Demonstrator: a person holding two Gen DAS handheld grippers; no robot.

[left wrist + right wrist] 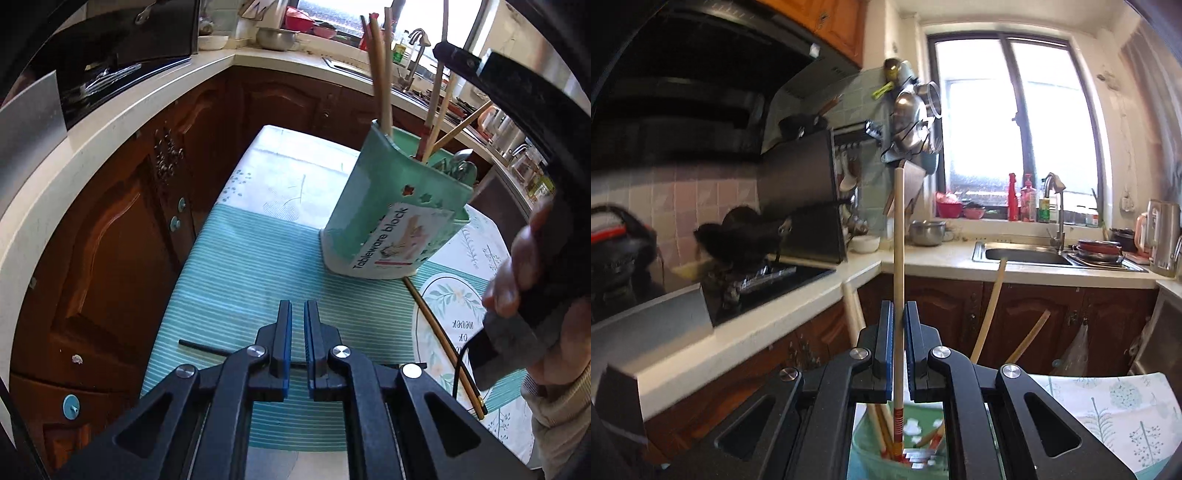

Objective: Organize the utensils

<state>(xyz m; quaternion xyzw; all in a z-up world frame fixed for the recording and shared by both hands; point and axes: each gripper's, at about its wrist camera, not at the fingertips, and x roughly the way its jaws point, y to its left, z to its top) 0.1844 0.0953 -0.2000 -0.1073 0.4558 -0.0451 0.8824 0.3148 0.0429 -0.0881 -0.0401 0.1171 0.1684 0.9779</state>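
Note:
A green holder (pixel 384 221) labelled "Tableware block" stands on the teal striped tablecloth (pixel 240 266), with several chopsticks and spoons upright in it. My left gripper (pixel 298 314) hangs low over the cloth, shut with nothing between its pads. A thin black chopstick (pixel 205 348) lies flat on the cloth just beneath it. A black-and-gold chopstick (pixel 439 336) lies to the right of the holder. My right gripper (pixel 898 314) is shut on a pale wooden chopstick (pixel 898 236), held upright over the holder (pixel 864 443). The chopstick's red-banded lower end is inside the holder.
Brown cabinets (pixel 122 229) and a white counter (pixel 110 122) run close along the table's left edge. The counter beyond holds a sink (pixel 1027 254) with a tap, a hob (pixel 768 280) and pots. A hand (pixel 517 273) grips the right gripper's handle at the right.

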